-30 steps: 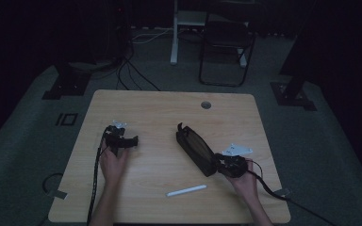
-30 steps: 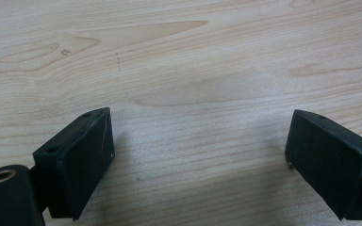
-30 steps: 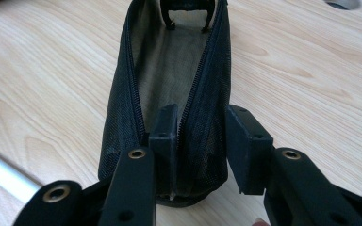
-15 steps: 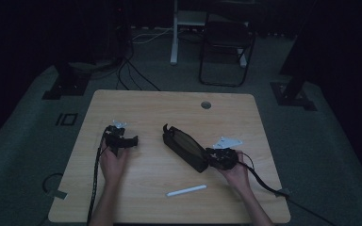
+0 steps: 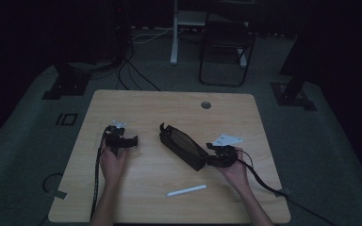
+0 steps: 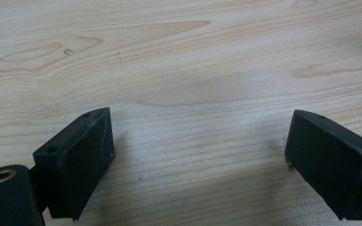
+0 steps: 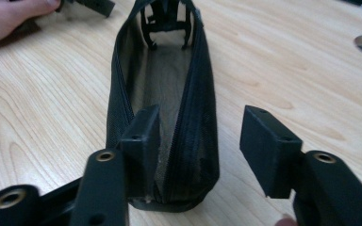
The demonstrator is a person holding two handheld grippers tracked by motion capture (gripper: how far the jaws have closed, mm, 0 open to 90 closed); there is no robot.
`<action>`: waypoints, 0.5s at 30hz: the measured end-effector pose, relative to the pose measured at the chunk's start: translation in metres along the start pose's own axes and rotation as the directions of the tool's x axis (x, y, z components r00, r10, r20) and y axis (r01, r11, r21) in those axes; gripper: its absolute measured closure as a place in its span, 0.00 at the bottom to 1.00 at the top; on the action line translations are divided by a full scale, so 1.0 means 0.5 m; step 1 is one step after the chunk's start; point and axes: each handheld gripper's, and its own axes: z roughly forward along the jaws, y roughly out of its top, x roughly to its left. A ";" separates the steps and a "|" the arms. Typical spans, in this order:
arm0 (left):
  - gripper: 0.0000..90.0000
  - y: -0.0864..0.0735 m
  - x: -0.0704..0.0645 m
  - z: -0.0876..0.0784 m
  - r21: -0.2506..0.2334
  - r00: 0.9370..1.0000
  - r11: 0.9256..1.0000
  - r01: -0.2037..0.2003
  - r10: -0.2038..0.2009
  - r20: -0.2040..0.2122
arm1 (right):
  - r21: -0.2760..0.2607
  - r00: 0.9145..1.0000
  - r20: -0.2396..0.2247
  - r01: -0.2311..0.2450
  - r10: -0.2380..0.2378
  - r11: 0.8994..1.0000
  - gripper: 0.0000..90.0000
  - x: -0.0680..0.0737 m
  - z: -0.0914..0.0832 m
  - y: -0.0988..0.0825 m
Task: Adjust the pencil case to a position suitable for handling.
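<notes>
While room's dark, wood table (image 5: 136, 106) holds pouch (image 5: 183, 146); right gripper (image 7: 198, 150) jaws just opened, w/ one inside

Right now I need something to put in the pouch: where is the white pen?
In the high view the white pen lies on the table near its front edge, between the two forearms, just in front of the open black pouch.

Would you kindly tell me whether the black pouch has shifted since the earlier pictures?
Yes. The black pouch has slid leftward toward the table centre, its far end leaving the cable hole behind.
</notes>
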 end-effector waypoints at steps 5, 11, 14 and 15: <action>0.10 0.000 0.000 0.000 0.000 1.000 1.000 0.001 -0.001 0.000 | -0.025 1.000 0.008 -0.007 0.008 1.000 0.46 0.000 -0.024 0.003; 0.10 0.000 0.000 0.000 0.000 1.000 1.000 0.002 -0.002 0.000 | -0.038 1.000 0.010 0.005 -0.005 0.999 0.44 0.006 -0.039 0.004; 0.10 0.000 0.000 0.000 -0.001 1.000 1.000 0.002 -0.002 0.000 | -0.035 1.000 0.006 0.009 -0.008 0.999 0.44 0.009 -0.042 0.004; 0.10 0.000 0.000 0.000 0.000 1.000 1.000 0.002 -0.002 0.000 | -0.034 1.000 0.006 0.010 -0.010 0.999 0.44 0.010 -0.042 0.004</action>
